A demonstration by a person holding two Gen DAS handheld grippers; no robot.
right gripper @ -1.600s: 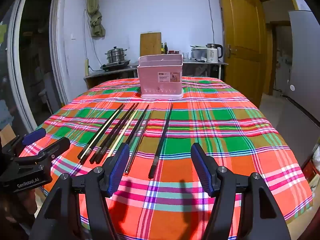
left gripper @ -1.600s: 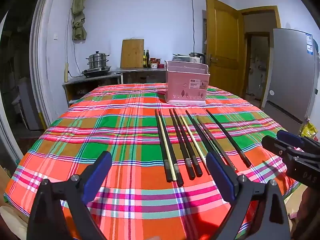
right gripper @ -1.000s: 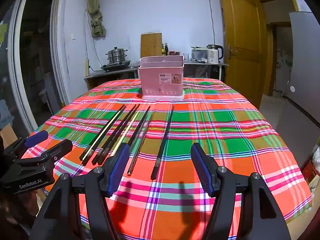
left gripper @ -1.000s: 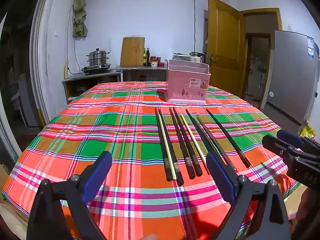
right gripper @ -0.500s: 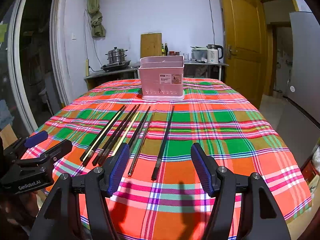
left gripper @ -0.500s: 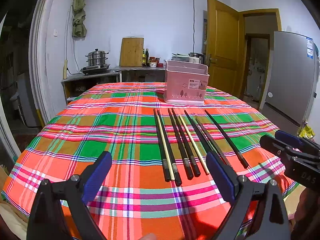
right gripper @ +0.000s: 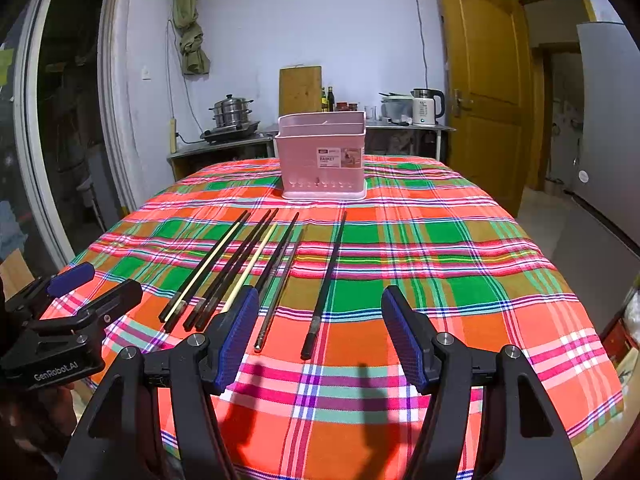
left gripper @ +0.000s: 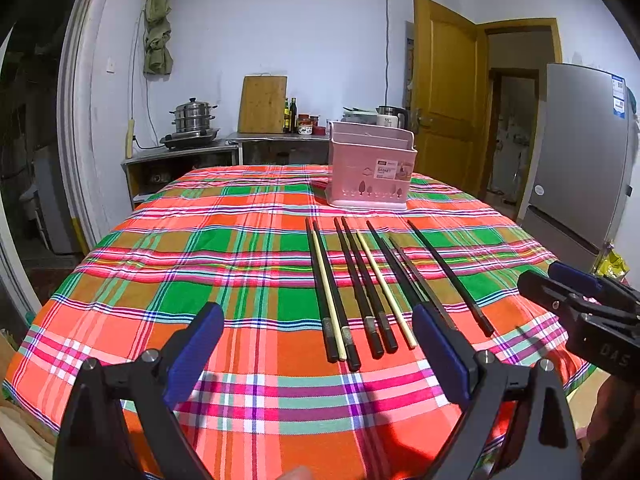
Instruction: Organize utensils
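Observation:
Several chopsticks [left gripper: 360, 292], black and pale, lie side by side on the plaid tablecloth [left gripper: 224, 264], pointing toward a pink utensil basket [left gripper: 370, 170] at the far side. In the right wrist view the chopsticks [right gripper: 248, 264] lie left of centre, one black chopstick [right gripper: 326, 284] apart, with the basket [right gripper: 322, 156] behind. My left gripper [left gripper: 320, 344] is open and empty, just short of the chopsticks' near ends. My right gripper [right gripper: 316, 328] is open and empty, its jaws on either side of the single black chopstick's near end.
The round table's near edge is just below both grippers. Behind stand a counter with a steamer pot [left gripper: 194, 118], a cutting board [left gripper: 262, 104] and a kettle [right gripper: 426, 106]. A wooden door [left gripper: 444, 88] and a fridge [left gripper: 580, 152] are at the right.
Both grippers stay open and almost still; the views shift only slightly.

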